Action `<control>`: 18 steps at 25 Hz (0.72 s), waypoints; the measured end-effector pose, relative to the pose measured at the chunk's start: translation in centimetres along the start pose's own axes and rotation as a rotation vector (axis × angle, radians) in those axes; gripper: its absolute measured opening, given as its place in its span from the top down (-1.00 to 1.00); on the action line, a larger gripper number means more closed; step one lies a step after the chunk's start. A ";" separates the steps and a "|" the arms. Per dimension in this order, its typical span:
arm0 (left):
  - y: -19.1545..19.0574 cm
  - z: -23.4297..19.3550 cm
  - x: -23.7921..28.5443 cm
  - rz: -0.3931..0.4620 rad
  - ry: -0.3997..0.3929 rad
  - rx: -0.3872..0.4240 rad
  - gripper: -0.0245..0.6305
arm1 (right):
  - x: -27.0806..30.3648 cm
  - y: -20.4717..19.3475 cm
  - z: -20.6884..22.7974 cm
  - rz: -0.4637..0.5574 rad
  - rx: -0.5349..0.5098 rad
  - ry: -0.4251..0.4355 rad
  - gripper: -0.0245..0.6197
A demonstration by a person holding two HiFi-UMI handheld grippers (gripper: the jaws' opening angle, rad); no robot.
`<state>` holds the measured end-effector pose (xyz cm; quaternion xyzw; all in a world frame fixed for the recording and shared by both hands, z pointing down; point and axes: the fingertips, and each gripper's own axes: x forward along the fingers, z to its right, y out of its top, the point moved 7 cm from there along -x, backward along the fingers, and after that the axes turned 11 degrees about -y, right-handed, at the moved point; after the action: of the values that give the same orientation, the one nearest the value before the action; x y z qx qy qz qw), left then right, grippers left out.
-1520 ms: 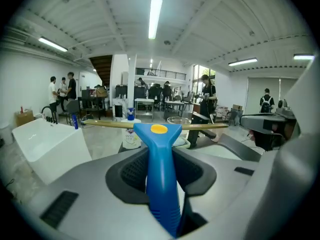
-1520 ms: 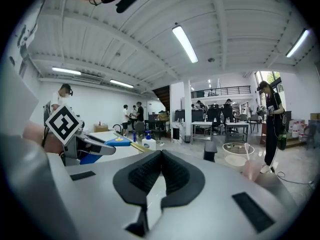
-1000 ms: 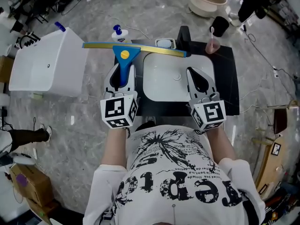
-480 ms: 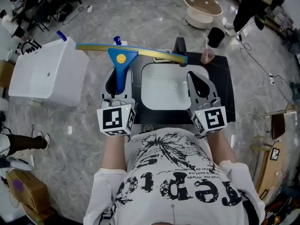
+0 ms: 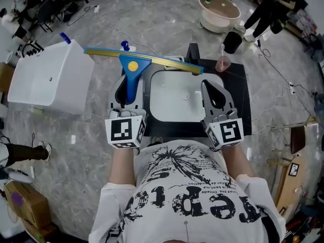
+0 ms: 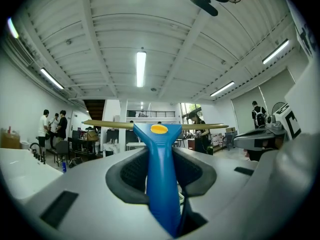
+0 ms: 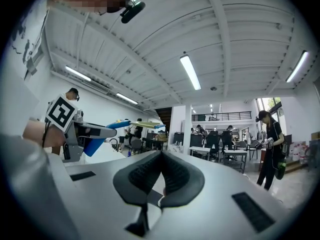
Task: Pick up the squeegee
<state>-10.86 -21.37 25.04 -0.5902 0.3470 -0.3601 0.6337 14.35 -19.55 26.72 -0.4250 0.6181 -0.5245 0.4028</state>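
The squeegee [image 5: 132,66] has a blue handle with a yellow dot and a long brass-coloured blade across its far end. My left gripper [image 5: 129,82] is shut on the handle and holds the tool level in the air, to the left of the white sink [image 5: 174,105]. In the left gripper view the blue handle of the squeegee [image 6: 159,159] runs straight out between the pads of the left gripper [image 6: 161,176]. My right gripper [image 5: 212,87] hovers over the sink's right side, its pads together on nothing. The right gripper [image 7: 161,173] looks the same in its own view, where the squeegee [image 7: 117,125] shows at the left.
The sink sits in a black counter [image 5: 244,85]. A white box-shaped unit [image 5: 48,77] stands to the left, with a blue-capped bottle [image 5: 125,45] behind the blade. A pink cup [image 5: 223,63], a black bucket [image 5: 233,41] and a beige tub [image 5: 220,5] lie beyond. People stand at the room's edges.
Both grippers have risen. The squeegee has gone up with the left gripper and now sits higher above the counter. Neither gripper's jaws have changed.
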 end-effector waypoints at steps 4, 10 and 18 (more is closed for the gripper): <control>-0.2 0.1 0.6 -0.014 -0.002 0.000 0.50 | 0.6 -0.1 0.0 -0.006 0.009 0.011 0.89; -0.5 -0.2 1.0 -0.036 0.013 0.015 0.50 | 1.2 -0.8 0.0 -0.027 0.058 0.005 0.89; -1.0 -0.1 1.8 -0.048 0.004 -0.012 0.50 | 1.6 -1.7 1.1 -0.093 0.064 -0.043 0.89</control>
<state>-10.09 -23.05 26.04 -0.6014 0.3359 -0.3744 0.6207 15.03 -21.52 28.17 -0.4514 0.5720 -0.5526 0.4046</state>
